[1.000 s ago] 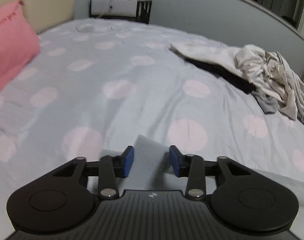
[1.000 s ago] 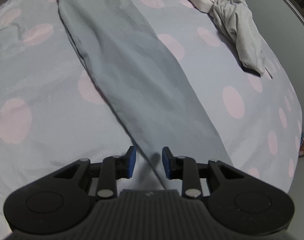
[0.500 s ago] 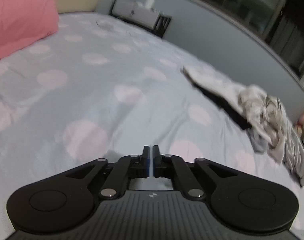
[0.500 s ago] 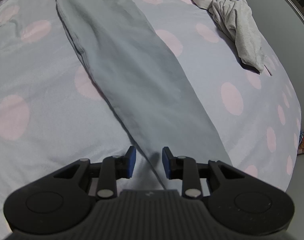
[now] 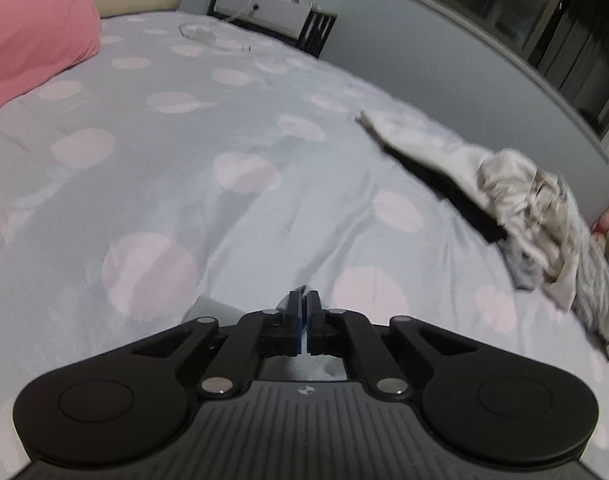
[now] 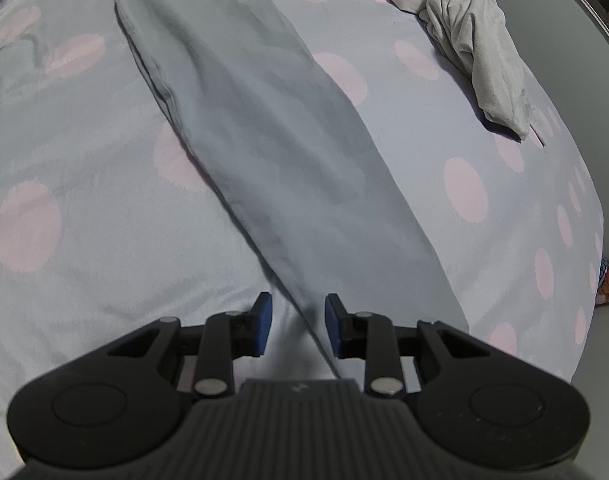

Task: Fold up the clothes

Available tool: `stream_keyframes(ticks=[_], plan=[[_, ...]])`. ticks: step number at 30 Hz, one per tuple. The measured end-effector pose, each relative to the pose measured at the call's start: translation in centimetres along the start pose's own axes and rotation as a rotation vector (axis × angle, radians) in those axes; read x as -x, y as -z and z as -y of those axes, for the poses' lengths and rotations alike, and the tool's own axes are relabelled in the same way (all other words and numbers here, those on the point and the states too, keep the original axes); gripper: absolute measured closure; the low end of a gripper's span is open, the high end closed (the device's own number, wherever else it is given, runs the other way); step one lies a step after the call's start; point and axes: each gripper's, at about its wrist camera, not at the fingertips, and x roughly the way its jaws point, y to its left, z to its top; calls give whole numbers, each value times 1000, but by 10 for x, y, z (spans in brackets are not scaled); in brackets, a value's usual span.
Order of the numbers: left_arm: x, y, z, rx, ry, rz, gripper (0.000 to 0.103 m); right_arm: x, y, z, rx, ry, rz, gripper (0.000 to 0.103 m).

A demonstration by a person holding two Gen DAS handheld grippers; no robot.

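A long grey garment [image 6: 264, 152] lies flat on the spotted bed sheet [image 6: 64, 168], running away from me in the right wrist view. My right gripper [image 6: 297, 322] is open, its blue pads on either side of the garment's near edge. In the left wrist view, my left gripper [image 5: 304, 312] is shut on a corner of the grey garment [image 5: 208, 306], which pokes out just past and beside the fingers. Most of that end is hidden under the gripper body.
A heap of unfolded pale and dark clothes [image 5: 516, 200] lies on the bed's right side, and the clothes heap [image 6: 472, 36] also shows at the far right. A pink pillow [image 5: 32, 28] rests at the head. A dark bedside unit [image 5: 280, 16] stands beyond the bed.
My left gripper closed on the garment's corner and has tilted upward since. The right gripper stays open over the same edge and has hardly moved.
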Motion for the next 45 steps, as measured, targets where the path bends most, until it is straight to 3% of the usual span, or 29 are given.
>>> stream_keyframes(ticks=[7,12,17,19,23,25,26,29,35,41,45], plan=[[22,1,-24,147,-70,113,103,0,1,-4,4,2,2,71],[-2,3,-14,86,-129,42,103,-3,-1,-5,10,-6,3,71],[-15,1,3,61,-192,41,101,-1,0,-8,22,-18,4,71],[-12,-2,7,35,-247,51,91,0,1,-6,15,-18,12,71],[20,-5,8,89,-308,202,87,2,4,0,-18,-11,26,71],[41,0,9,138,-266,265,81,2,5,3,-33,-7,34,71],[49,4,13,140,-246,270,79,2,4,5,-36,-3,41,71],[66,23,25,129,-192,242,62,3,2,9,-47,8,65,71],[89,84,57,116,-78,165,61,-2,-6,13,-74,-20,106,71],[98,152,163,-257,53,129,57,3,10,55,-270,45,123,70],[93,208,238,-408,227,30,57,7,37,94,-498,87,96,62]])
